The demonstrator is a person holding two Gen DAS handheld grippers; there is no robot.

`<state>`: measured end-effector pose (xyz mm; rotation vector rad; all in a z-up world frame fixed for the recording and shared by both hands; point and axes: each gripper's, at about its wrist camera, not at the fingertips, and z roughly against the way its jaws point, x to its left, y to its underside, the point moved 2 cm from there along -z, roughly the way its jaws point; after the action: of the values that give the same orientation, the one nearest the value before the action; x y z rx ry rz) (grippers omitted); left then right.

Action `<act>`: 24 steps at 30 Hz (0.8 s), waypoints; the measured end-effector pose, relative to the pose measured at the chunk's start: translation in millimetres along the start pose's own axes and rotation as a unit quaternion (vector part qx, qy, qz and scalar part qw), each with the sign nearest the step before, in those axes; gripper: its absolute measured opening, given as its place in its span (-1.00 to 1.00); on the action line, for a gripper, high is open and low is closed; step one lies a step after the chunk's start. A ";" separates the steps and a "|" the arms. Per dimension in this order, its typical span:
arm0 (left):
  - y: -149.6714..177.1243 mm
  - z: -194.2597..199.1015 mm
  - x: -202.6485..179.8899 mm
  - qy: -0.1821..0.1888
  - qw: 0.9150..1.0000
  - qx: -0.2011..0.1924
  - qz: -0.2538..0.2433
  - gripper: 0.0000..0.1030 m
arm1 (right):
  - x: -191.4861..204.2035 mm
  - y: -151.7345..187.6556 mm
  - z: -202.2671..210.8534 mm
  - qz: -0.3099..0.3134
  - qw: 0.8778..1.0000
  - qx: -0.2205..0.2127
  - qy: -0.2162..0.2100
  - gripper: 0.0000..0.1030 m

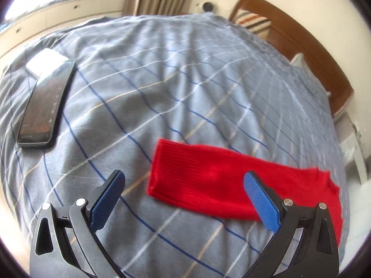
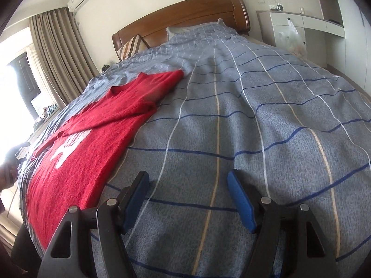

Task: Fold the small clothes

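- the left gripper (image 1: 184, 180) has its blue-padded fingers spread wide and pinches nothing; it hangs above the blue-grey checked bedspread (image 1: 185, 81).
- a sleeve of the red sweater (image 1: 208, 180) lies flat on the bedspread, its cuff end between the fingers and the rest running right behind the right-hand finger.
- a dark phone (image 1: 44, 106) lies on the bedspread, well apart to the left, partly over a white card (image 1: 44, 60).
- the right gripper (image 2: 187, 180) is spread too, empty, over bare bedspread (image 2: 255, 115).
- the sweater (image 2: 88, 143) lies spread out to its left, white lettering showing, one sleeve reaching toward the wooden headboard (image 2: 185, 14).
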<state>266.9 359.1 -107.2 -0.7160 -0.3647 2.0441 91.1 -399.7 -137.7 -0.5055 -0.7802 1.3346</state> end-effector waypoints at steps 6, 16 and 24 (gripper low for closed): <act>-0.3 -32.2 -3.6 -0.008 1.000 0.024 -0.014 0.91 | 0.6 1.1 -1.0 0.003 1.000 0.002 0.005 0.36; 1.3 -4.5 -59.6 0.017 0.995 -0.012 -0.102 -0.87 | 2.7 1.5 -1.9 0.005 1.000 0.001 0.008 0.36; 20.1 85.0 -270.3 0.178 0.947 -0.052 -0.263 -0.87 | 1.3 2.5 -0.7 0.003 1.000 -0.003 0.004 0.36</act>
<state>313.9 122.7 43.2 -0.9220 -0.4037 1.3694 90.0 -397.9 -139.8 -0.5177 -0.7757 1.3346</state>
